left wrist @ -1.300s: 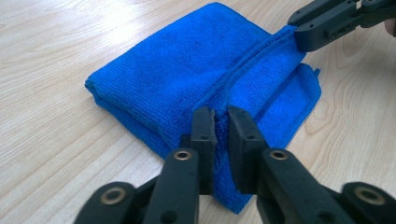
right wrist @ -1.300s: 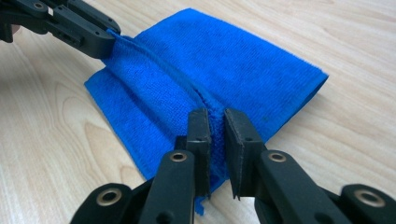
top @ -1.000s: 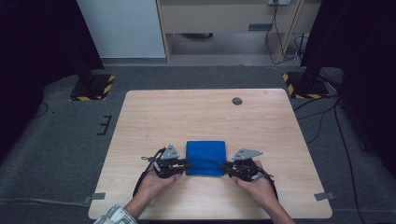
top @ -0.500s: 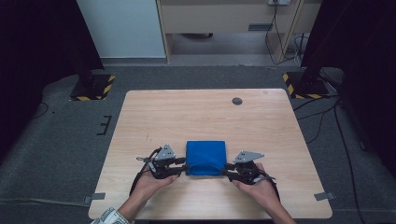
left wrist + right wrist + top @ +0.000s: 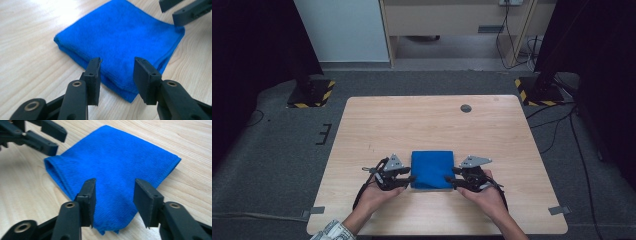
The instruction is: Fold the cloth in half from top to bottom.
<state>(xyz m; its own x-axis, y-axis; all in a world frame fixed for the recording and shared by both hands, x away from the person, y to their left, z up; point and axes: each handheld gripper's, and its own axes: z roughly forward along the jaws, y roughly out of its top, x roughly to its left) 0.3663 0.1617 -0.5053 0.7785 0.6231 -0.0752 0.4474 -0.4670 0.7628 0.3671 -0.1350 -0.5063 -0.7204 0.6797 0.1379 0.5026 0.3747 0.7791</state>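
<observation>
Grey carpet surrounded the wooden worktop (image 5: 432,125), on whose near half a folded blue cloth (image 5: 432,169) lay flat. The left tongs (image 5: 408,179) and right tongs (image 5: 451,182) were held at its two near corners, one on each side. Both pairs had just been opening and stood spread, each straddling a corner with no pad pressed on the cloth (image 5: 120,45). The fold was judged finished and the cloth released. To be done well, both tongs should be drawn straight back and slightly up, so that no layer is snagged or dragged open.
</observation>
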